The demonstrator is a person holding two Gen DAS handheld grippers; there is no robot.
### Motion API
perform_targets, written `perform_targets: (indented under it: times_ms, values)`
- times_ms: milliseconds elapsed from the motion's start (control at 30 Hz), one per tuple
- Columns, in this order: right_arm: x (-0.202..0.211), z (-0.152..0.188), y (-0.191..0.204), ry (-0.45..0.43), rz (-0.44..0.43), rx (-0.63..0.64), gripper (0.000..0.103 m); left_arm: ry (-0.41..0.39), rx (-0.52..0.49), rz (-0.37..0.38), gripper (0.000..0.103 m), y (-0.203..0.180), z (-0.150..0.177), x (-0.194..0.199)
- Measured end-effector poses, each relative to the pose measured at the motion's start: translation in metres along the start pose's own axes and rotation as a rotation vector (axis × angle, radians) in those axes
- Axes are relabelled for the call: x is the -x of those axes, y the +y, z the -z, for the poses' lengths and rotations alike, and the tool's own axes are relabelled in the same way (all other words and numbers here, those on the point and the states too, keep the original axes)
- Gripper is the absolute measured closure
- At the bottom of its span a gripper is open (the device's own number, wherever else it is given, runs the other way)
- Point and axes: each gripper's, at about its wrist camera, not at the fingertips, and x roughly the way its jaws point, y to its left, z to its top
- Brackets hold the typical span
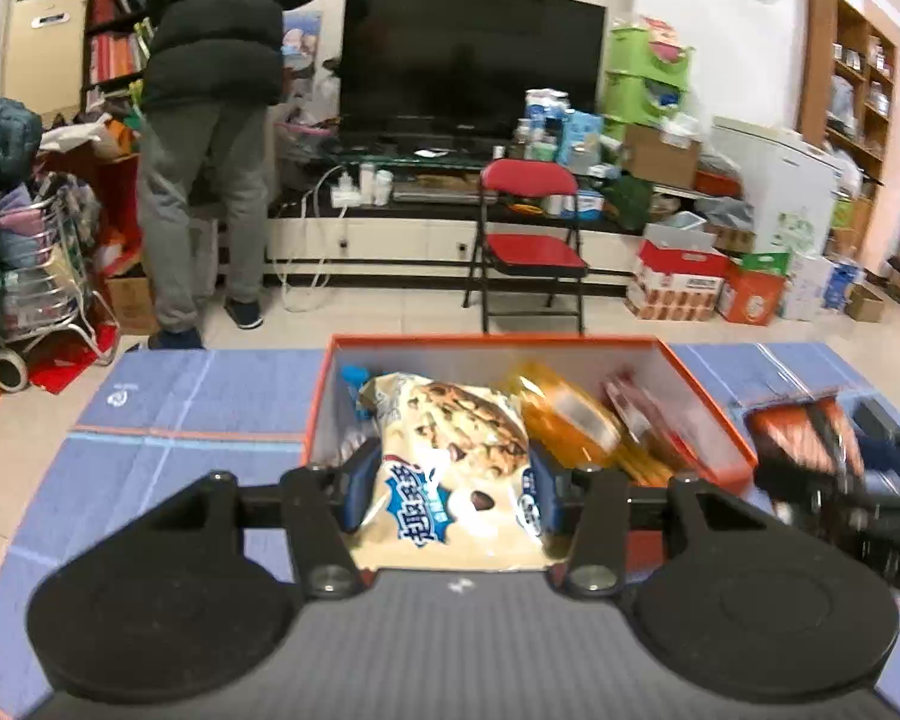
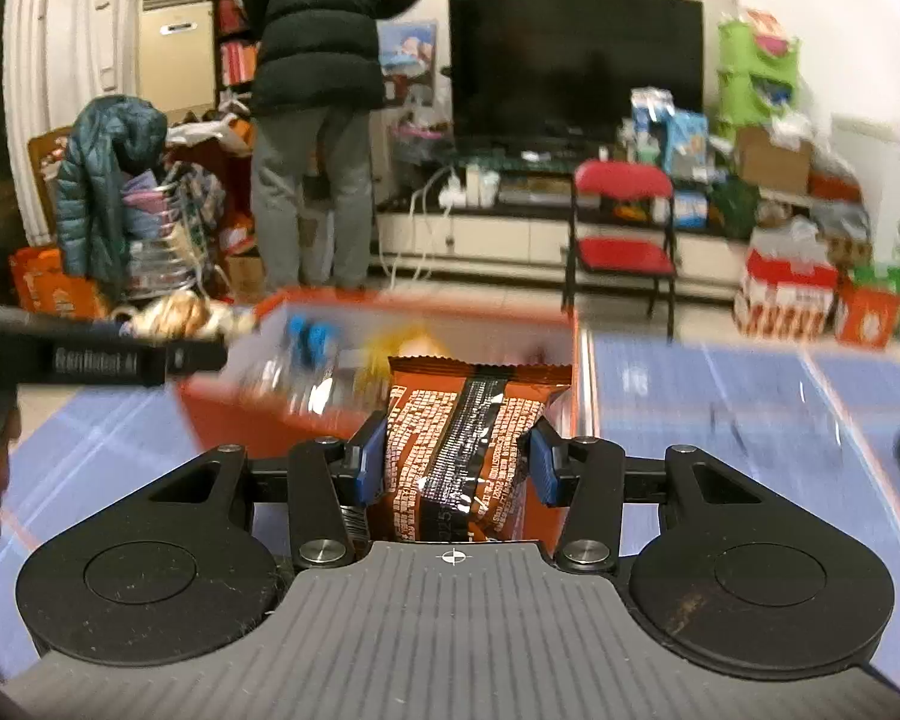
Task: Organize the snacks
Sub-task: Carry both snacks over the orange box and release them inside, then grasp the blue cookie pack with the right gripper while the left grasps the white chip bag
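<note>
On the blue tabletop (image 1: 198, 396) sits an orange box (image 1: 714, 420) of snacks. Left tongs (image 1: 447, 489) clench a chocolate-chip cookie bag (image 1: 456, 450) above it; right tongs (image 2: 456, 465) grip an orange-brown snack packet (image 2: 462, 438) near its rim.

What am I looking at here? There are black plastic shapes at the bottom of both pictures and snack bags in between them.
The black shapes are hand-held grippers, one in each of a person's hands; no robot arm is involved. Each carries a wide-angle camera looking forward along its two fingers, so one picture comes from the left gripper, the other from the right. The left gripper is shut on a white cookie bag, held over an orange box that already holds several packets, one of them a yellow packet. The right gripper is shut on an orange-brown snack bag in front of that same box. The box stands on a blue table surface. Behind it are a living room, a red folding chair and someone standing with their back turned.
</note>
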Motion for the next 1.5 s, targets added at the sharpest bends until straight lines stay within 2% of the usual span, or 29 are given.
perform_targets:
  times_ms: [100, 133, 167, 233, 333, 367, 400, 433, 467, 600, 667, 733, 900, 1000, 1033, 1100, 1133, 1267, 1333, 1433, 1500]
  values:
    - [-0.042, -0.038, -0.001, 0.016, -0.019, -0.025, 0.071, 0.004, 0.035, -0.041, 0.052, 0.003, -0.021, -0.032]
    - [-0.057, -0.046, 0.000, 0.027, -0.011, -0.012, 0.071, 0.013, 0.031, -0.041, 0.038, 0.004, -0.024, -0.044]
    - [-0.072, -0.052, 0.001, 0.052, -0.009, 0.002, 0.069, 0.023, 0.030, -0.038, 0.030, 0.005, -0.026, -0.052]
    - [-0.090, -0.057, -0.001, 0.096, -0.011, -0.012, 0.064, 0.039, 0.029, -0.049, 0.029, 0.008, -0.025, -0.058]
    - [-0.063, -0.051, -0.006, 0.031, 0.007, -0.049, 0.060, 0.002, 0.032, -0.034, 0.026, 0.016, -0.016, -0.030]
    - [-0.049, -0.044, -0.005, 0.016, 0.015, -0.053, 0.055, -0.012, 0.030, -0.031, 0.025, 0.019, -0.011, -0.018]
    - [-0.033, -0.032, -0.004, 0.000, 0.028, -0.063, 0.050, -0.024, 0.022, -0.037, 0.020, 0.022, -0.002, -0.005]
    - [-0.017, -0.015, 0.000, -0.007, 0.035, -0.076, 0.041, -0.034, 0.015, -0.049, 0.006, 0.025, 0.008, 0.007]
    - [-0.005, 0.006, 0.008, 0.004, 0.035, -0.083, 0.038, -0.045, 0.018, -0.076, 0.003, 0.028, 0.021, 0.018]
    - [0.013, 0.088, 0.045, 0.079, 0.059, -0.147, 0.044, -0.004, 0.039, -0.096, 0.004, 0.035, 0.068, 0.043]
    - [0.013, 0.113, 0.061, 0.113, 0.069, -0.190, 0.048, 0.008, 0.048, -0.110, 0.004, 0.037, 0.087, 0.053]
    - [0.012, 0.129, 0.080, 0.117, 0.092, -0.200, 0.048, 0.019, 0.014, -0.118, 0.004, 0.036, 0.101, 0.060]
    - [-0.003, 0.132, 0.109, 0.131, 0.134, -0.212, 0.043, 0.044, -0.021, -0.093, 0.004, 0.048, 0.120, 0.063]
    - [-0.010, 0.130, 0.117, 0.134, 0.122, -0.211, 0.034, 0.054, -0.045, -0.068, 0.004, 0.049, 0.121, 0.063]
    - [-0.015, 0.132, 0.120, 0.144, 0.124, -0.191, 0.036, 0.056, -0.052, -0.067, 0.004, 0.049, 0.121, 0.062]
    - [-0.026, 0.138, 0.120, 0.193, 0.123, -0.188, 0.057, 0.069, -0.049, -0.071, 0.004, 0.050, 0.121, 0.060]
    - [-0.027, 0.139, 0.114, 0.201, 0.120, -0.196, 0.062, 0.077, -0.039, -0.072, 0.004, 0.051, 0.122, 0.059]
    - [-0.021, 0.143, 0.092, 0.209, 0.114, -0.086, 0.065, 0.110, -0.030, -0.049, 0.004, 0.048, 0.124, 0.052]
    - [-0.017, 0.141, 0.071, 0.232, 0.112, -0.074, 0.065, 0.112, -0.050, -0.040, 0.004, 0.042, 0.126, 0.052]
    - [-0.014, 0.139, 0.041, 0.282, 0.113, -0.035, 0.058, 0.113, -0.065, -0.028, 0.004, 0.032, 0.128, 0.050]
    - [-0.013, 0.136, 0.028, 0.301, 0.089, -0.024, 0.046, 0.120, -0.067, -0.017, 0.004, 0.026, 0.129, 0.048]
